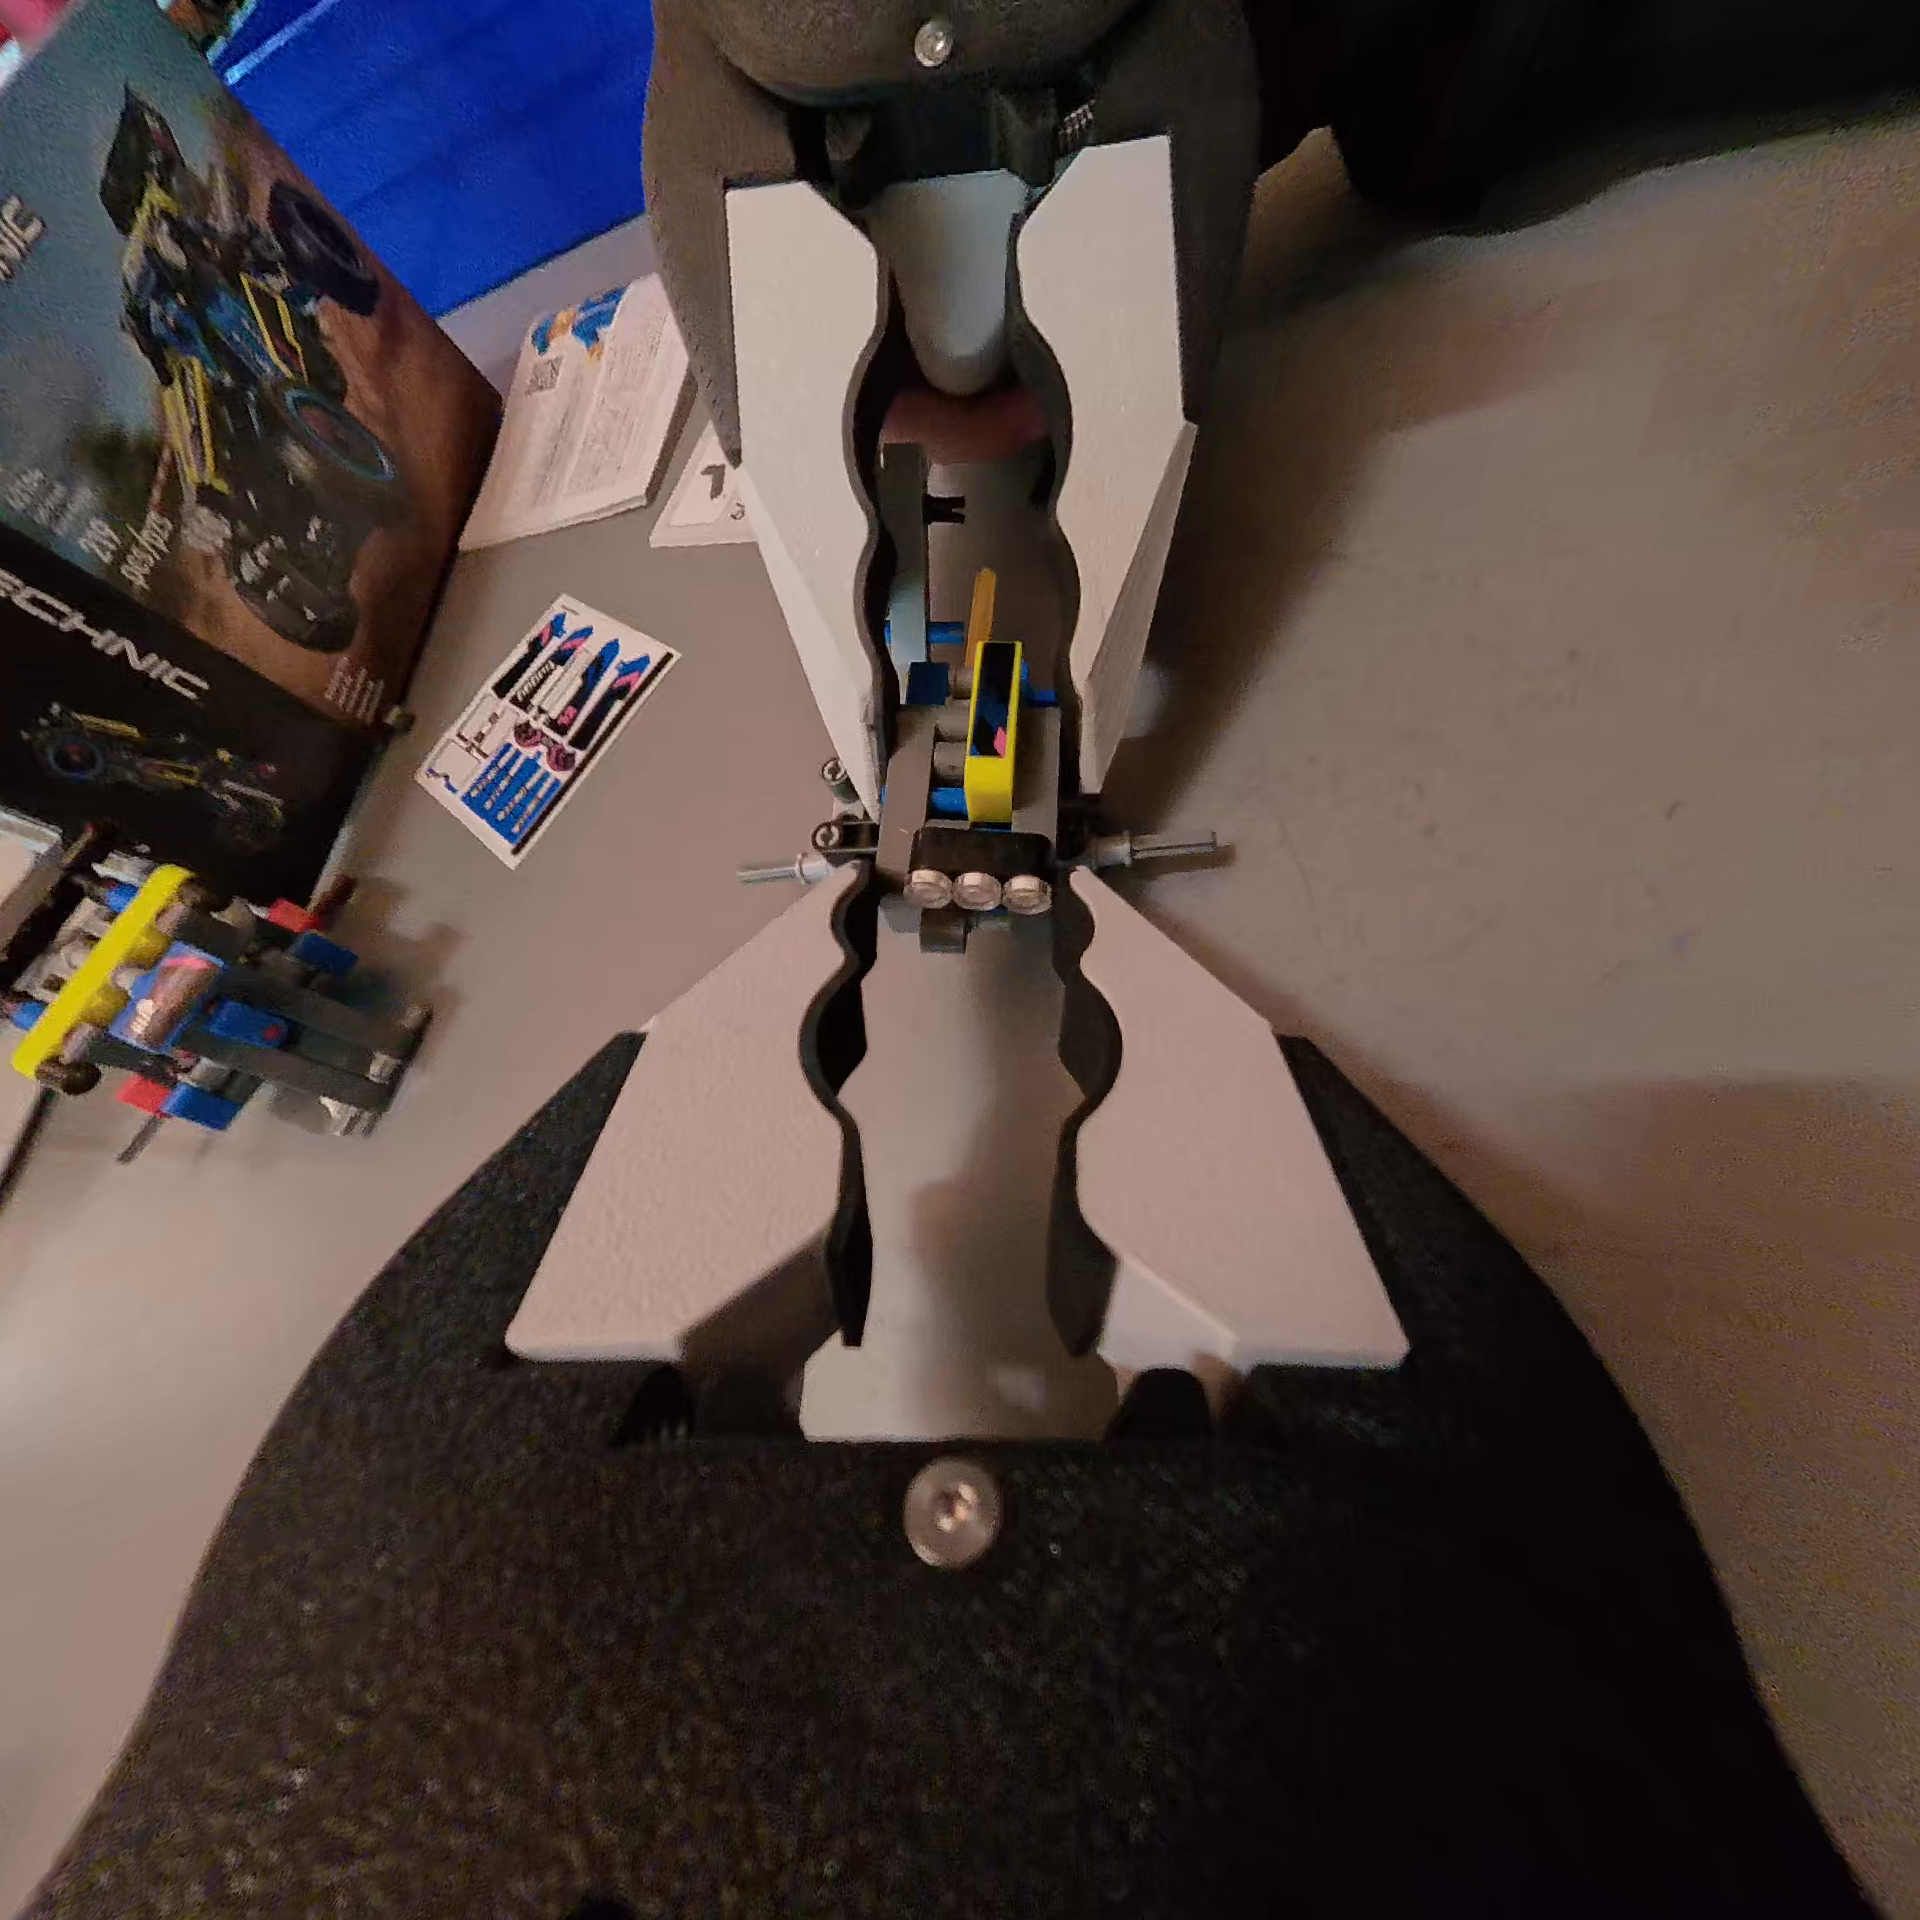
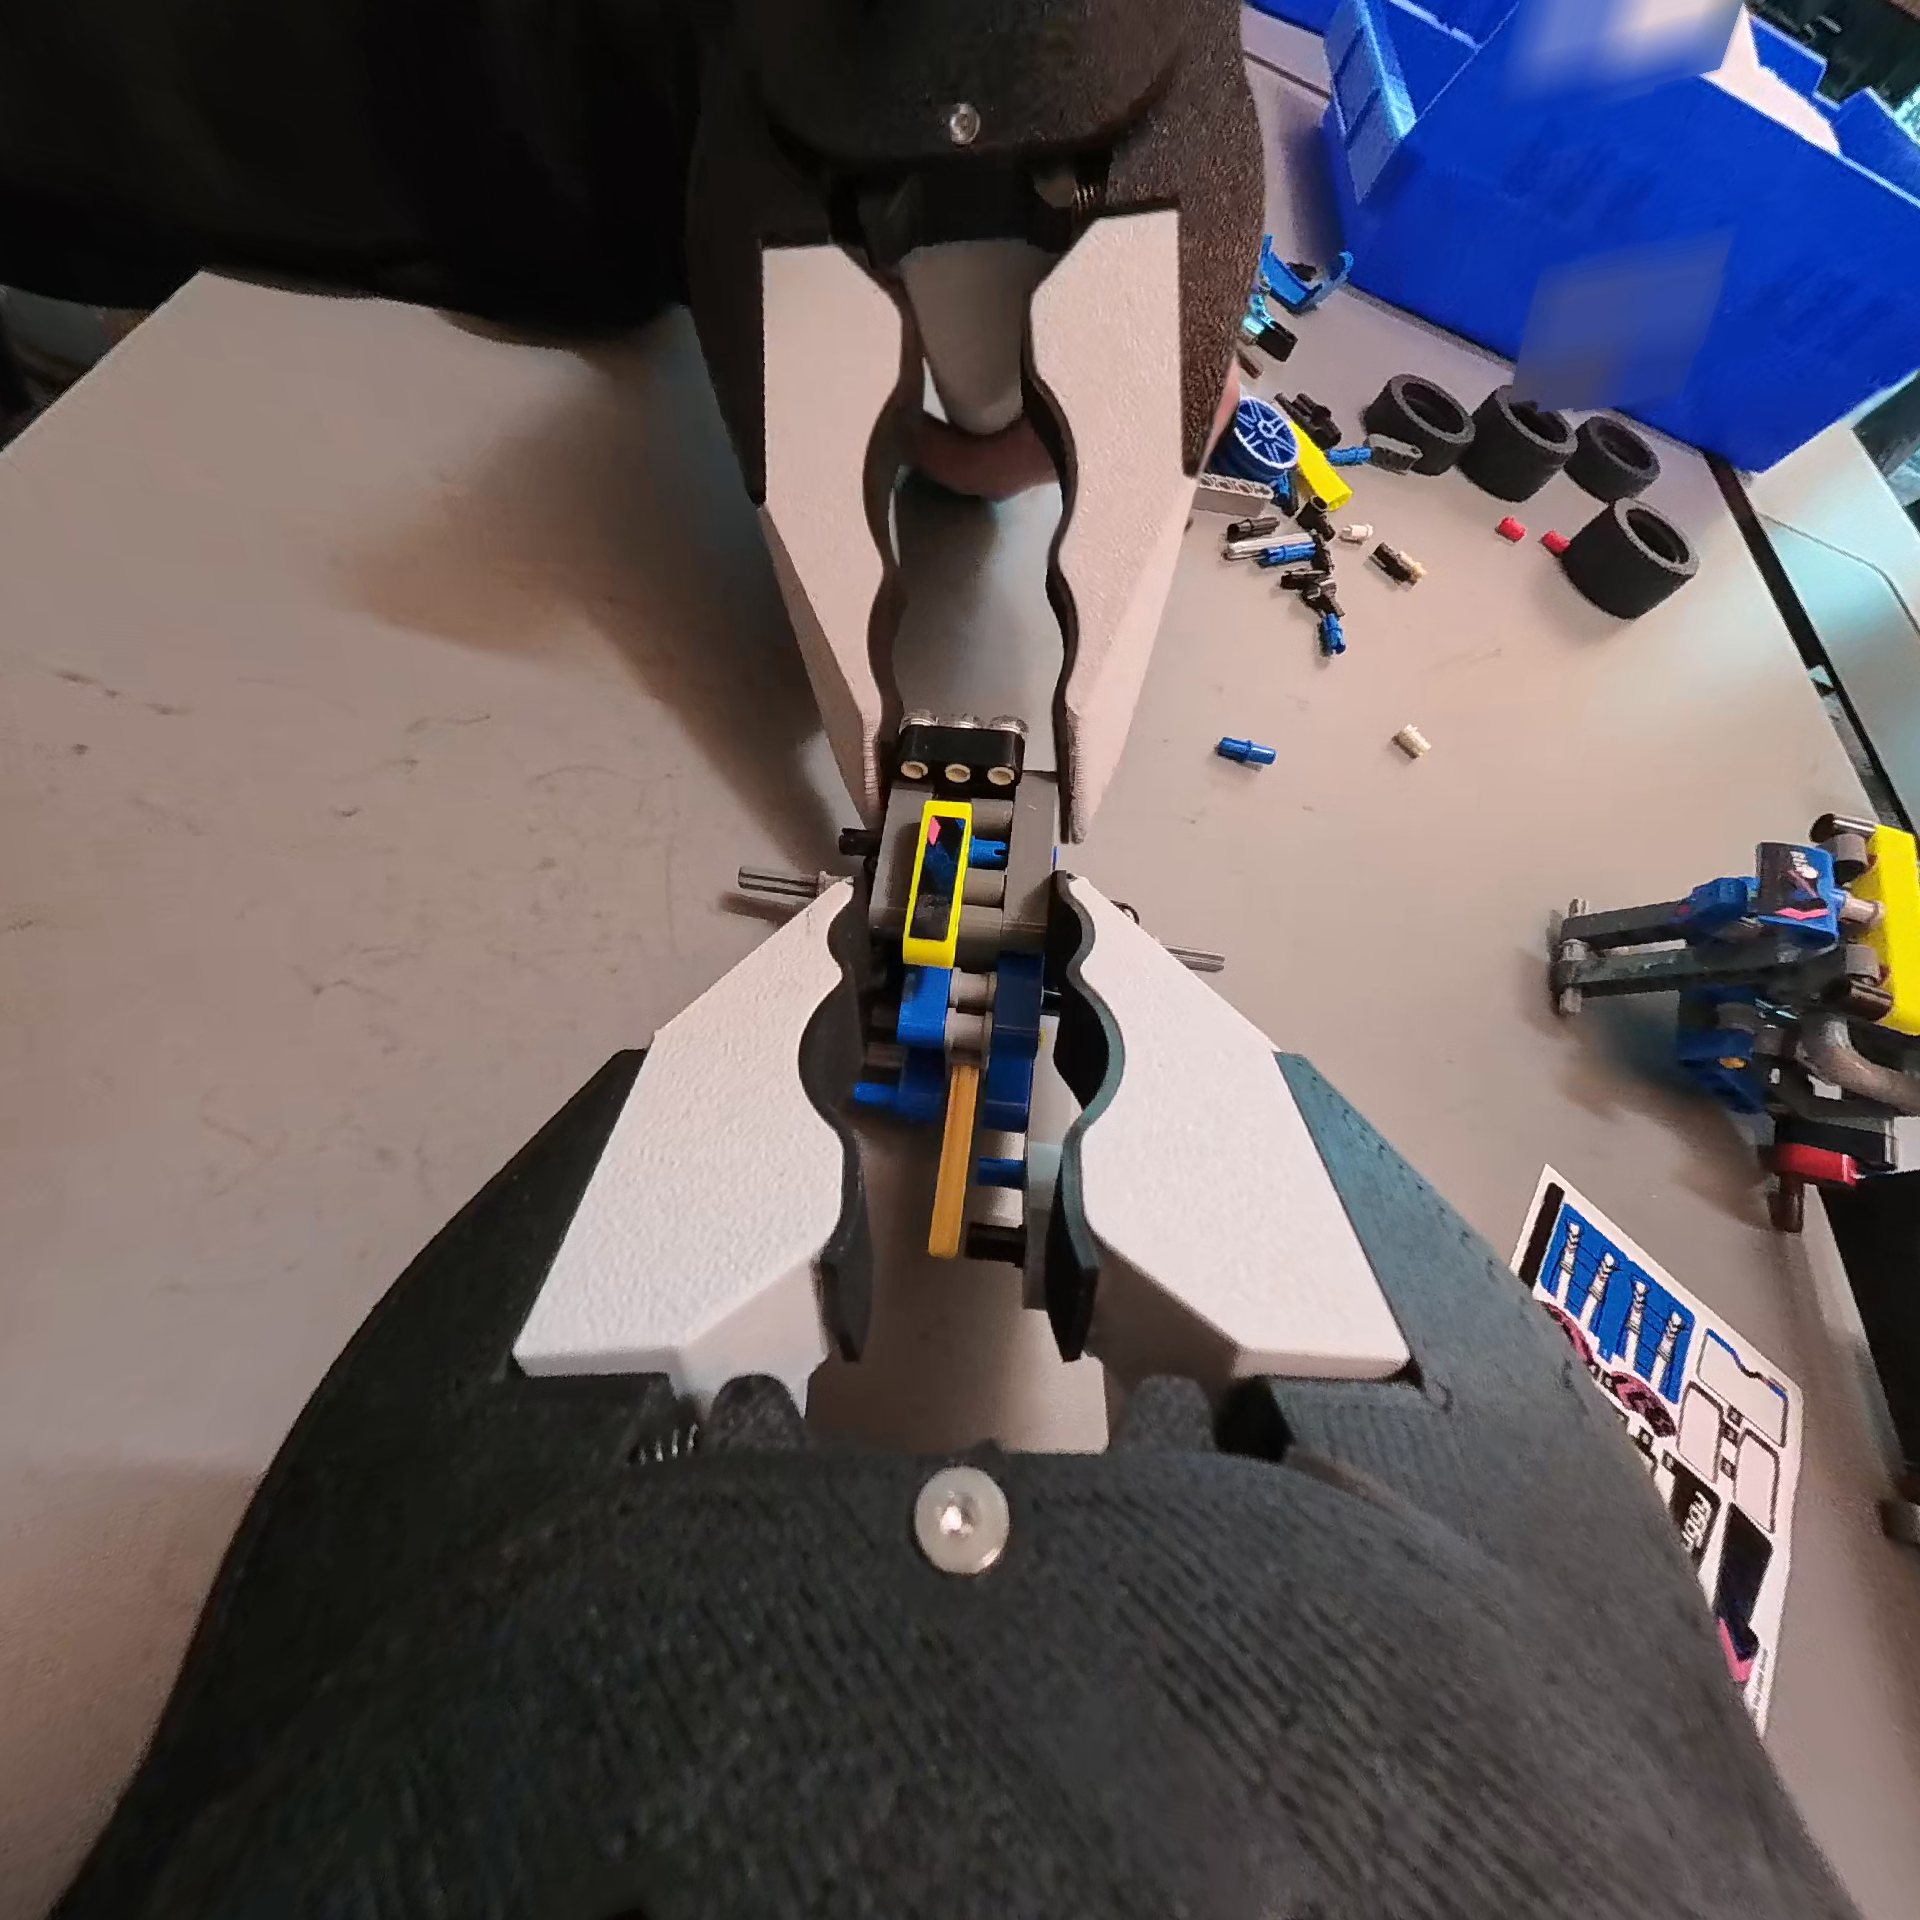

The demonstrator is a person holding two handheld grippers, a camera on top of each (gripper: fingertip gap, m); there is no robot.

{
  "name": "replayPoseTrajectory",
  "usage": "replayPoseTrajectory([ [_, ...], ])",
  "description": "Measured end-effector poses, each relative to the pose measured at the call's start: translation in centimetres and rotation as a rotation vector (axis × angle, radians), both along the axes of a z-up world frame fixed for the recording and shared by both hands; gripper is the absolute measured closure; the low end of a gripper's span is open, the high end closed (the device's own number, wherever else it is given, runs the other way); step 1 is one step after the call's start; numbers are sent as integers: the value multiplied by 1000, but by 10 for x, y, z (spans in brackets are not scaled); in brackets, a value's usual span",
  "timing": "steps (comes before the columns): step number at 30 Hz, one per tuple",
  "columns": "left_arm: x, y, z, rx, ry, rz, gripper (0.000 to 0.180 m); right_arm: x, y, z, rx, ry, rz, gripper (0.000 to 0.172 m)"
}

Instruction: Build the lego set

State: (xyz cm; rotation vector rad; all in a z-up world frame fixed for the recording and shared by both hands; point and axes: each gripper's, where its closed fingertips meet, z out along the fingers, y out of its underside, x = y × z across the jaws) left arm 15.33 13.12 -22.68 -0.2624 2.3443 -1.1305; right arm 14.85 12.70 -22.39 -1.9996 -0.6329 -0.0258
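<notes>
Both my claws pinch the grey, blue and yellow brick assembly (image 2: 961,935) from opposite ends, left claw (image 1: 961,894) facing right claw (image 2: 956,904), apparently to steady it above the tabletop (image 2: 416,831).

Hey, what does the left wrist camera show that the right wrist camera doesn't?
Only the left wrist view: the toy set box and a printed leaflet.

Only the right wrist view: four black tyres, scattered small pins and blue bins.

Both: the brick assembly clamped between the left claw and right claw, a sticker sheet, and a second assembly.
</notes>
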Motion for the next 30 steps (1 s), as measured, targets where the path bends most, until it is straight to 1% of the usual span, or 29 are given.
replayPoseTrajectory([
  [5, 1, -3, 0, 2, -23, -6, 145, -2, -2, 0, 9, -13, 18, 140],
  [12, -2, -5, -1, 7, -10, -27, 149, -2, -3, 1, 31, -40, 32, 139],
  [14, -2, -4, 0, 6, -9, -29, 150, -1, -1, 4, 57, -55, 23, 131],
  [15, -2, -4, -1, 7, -9, -29, 150, -1, 0, 5, 63, -55, 26, 131],
  [17, -2, -4, -1, 9, -8, -28, 150, -4, -1, 4, 58, -58, 45, 138],
  [26, 1, -2, -2, 33, -6, -9, 150, -1, 1, 3, 64, -86, 27, 139],
  [30, 2, -1, -2, 52, -5, 5, 150, 0, 2, 3, 47, -55, 21, 140],
])
